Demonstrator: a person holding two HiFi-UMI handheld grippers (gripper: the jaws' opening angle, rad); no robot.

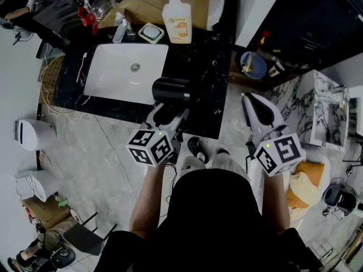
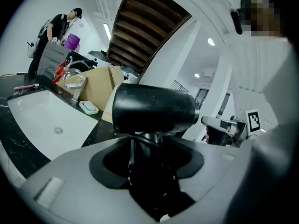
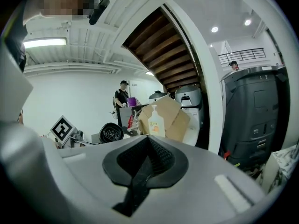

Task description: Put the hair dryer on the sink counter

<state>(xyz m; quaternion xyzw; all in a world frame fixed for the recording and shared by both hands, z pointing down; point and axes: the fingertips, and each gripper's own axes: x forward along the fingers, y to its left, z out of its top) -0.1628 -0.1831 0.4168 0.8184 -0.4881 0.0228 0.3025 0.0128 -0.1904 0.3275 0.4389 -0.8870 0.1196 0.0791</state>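
The right gripper (image 1: 252,102) is hanging empty, jaws pressed together, off the counter's (image 1: 207,67) right edge. The left gripper (image 1: 168,116) is clamping the dryer's (image 1: 172,90) handle. The barrel is lying crosswise just ahead, probably hovering over the counter's front, right of the sink (image 1: 122,72). The soap bottle's (image 1: 177,18) label is showing too small to read.

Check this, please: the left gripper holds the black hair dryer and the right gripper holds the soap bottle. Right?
The right gripper holds nothing: the right gripper view shows its jaws together and empty. The soap bottle stands behind the sink. The rest is right.
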